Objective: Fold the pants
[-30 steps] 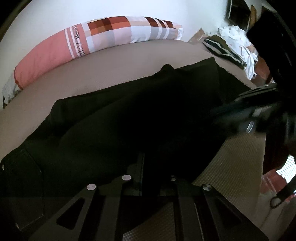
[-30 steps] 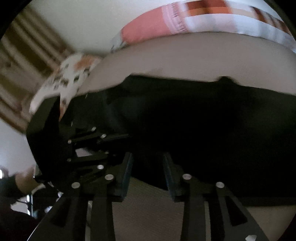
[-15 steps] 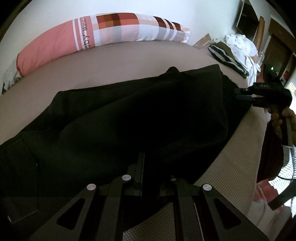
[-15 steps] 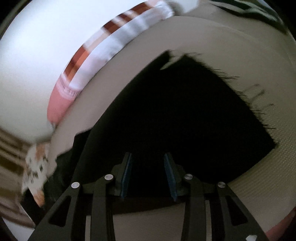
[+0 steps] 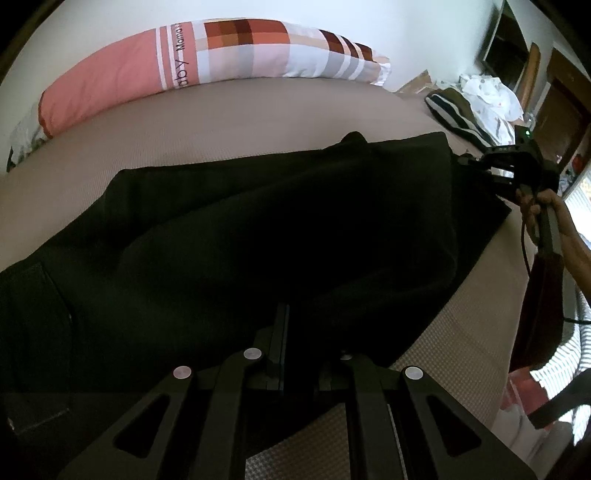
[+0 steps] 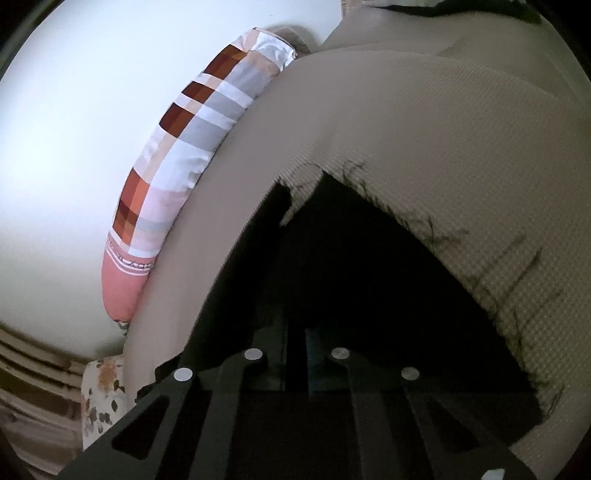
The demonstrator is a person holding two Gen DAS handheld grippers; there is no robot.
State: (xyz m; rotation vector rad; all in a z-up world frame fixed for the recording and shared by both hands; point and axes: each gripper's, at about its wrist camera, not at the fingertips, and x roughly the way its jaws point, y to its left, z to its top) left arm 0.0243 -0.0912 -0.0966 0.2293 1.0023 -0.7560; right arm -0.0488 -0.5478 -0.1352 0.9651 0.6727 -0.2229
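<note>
Left gripper point(image 5: 299, 350): jaws drawn close together with black cloth of the pants point(image 5: 258, 229) pinched between them, at the near edge of the garment, 6 o'clock in the left wrist view. From there the pants spread over the tan mattress point(image 5: 221, 122), running from 9 o'clock, where a stitched pocket point(image 5: 35, 332) lies flat, to 3 o'clock, where the leg ends stop. One layer is folded over another, its rounded fold running diagonally from lower left to upper right.

Right gripper point(image 6: 295, 363): jaws nearly shut on a thin layer of the same black cloth; in the left wrist view this gripper point(image 5: 476, 166) sits at the leg ends at 2 o'clock, held by a hand point(image 5: 535, 206). In the right wrist view the frayed hem point(image 6: 436, 229) of the pants shows loose threads toward 2 o'clock, lying on the mattress.

Surroundings: a long checked bolster pillow point(image 5: 207, 59) at 12 o'clock lies against the white wall point(image 5: 295, 11); a heap of clothes point(image 5: 476, 99) lies at 2 o'clock at the far corner of the mattress.
</note>
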